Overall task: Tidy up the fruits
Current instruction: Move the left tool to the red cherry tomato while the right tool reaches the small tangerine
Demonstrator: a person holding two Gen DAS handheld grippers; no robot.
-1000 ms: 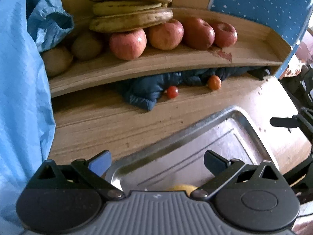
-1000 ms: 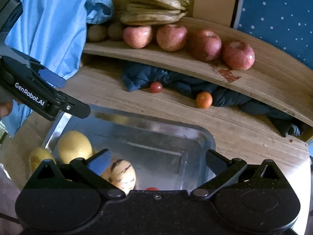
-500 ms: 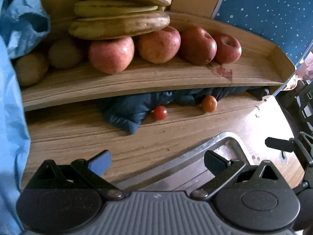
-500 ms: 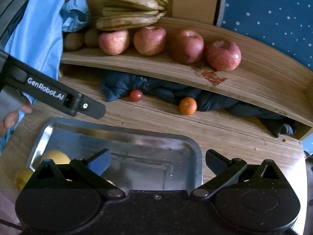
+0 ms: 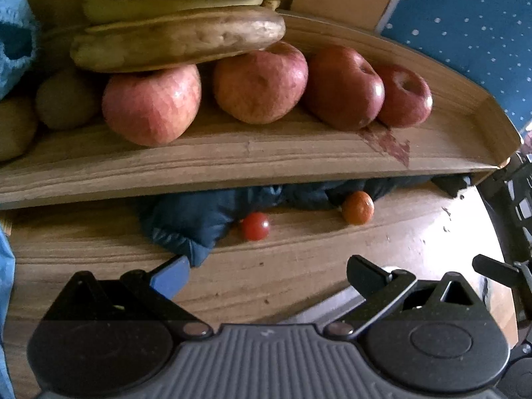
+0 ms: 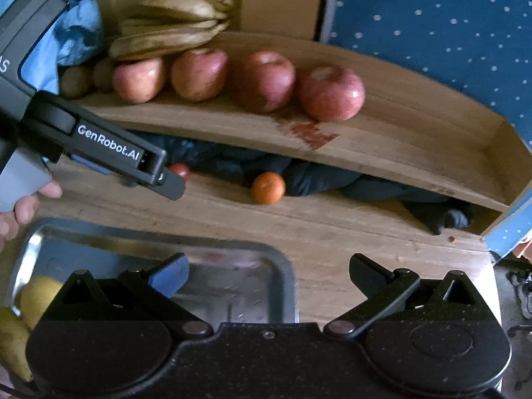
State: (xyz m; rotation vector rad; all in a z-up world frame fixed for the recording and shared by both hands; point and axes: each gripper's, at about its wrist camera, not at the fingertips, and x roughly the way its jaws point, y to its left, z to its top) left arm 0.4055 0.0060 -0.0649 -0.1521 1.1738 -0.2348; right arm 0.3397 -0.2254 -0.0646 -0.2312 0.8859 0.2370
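Wooden table [image 5: 299, 259] spans both views, and above its back part sits a long wooden shelf [image 5: 232, 153] in front of a blue dotted cloth [image 6: 432, 33]. Under the shelf a dark blue garment [image 5: 186, 222] lies bunched on the table. Nearer the cameras a metal tray [image 6: 232, 286] rests on the table, with yellow fruits [image 6: 36, 296] at its left end. A bunch of bananas [image 5: 179, 36] lies on the left part of the shelf, resting on two of the four red apples [image 5: 153, 106] that stand in a row; brown kiwis [image 5: 66, 99] sit further left, beside a light blue bag [image 6: 76, 33]. The left gripper [image 5: 267, 271] hangs over the table, fingers spread wide and holding nothing, pointed toward the red tomato [image 5: 254, 226] just beside the garment. The right gripper [image 6: 269, 269] hovers at the tray's right end, likewise spread and empty. A small orange [image 6: 267, 188] lies on the table near the tomato, touching the garment.
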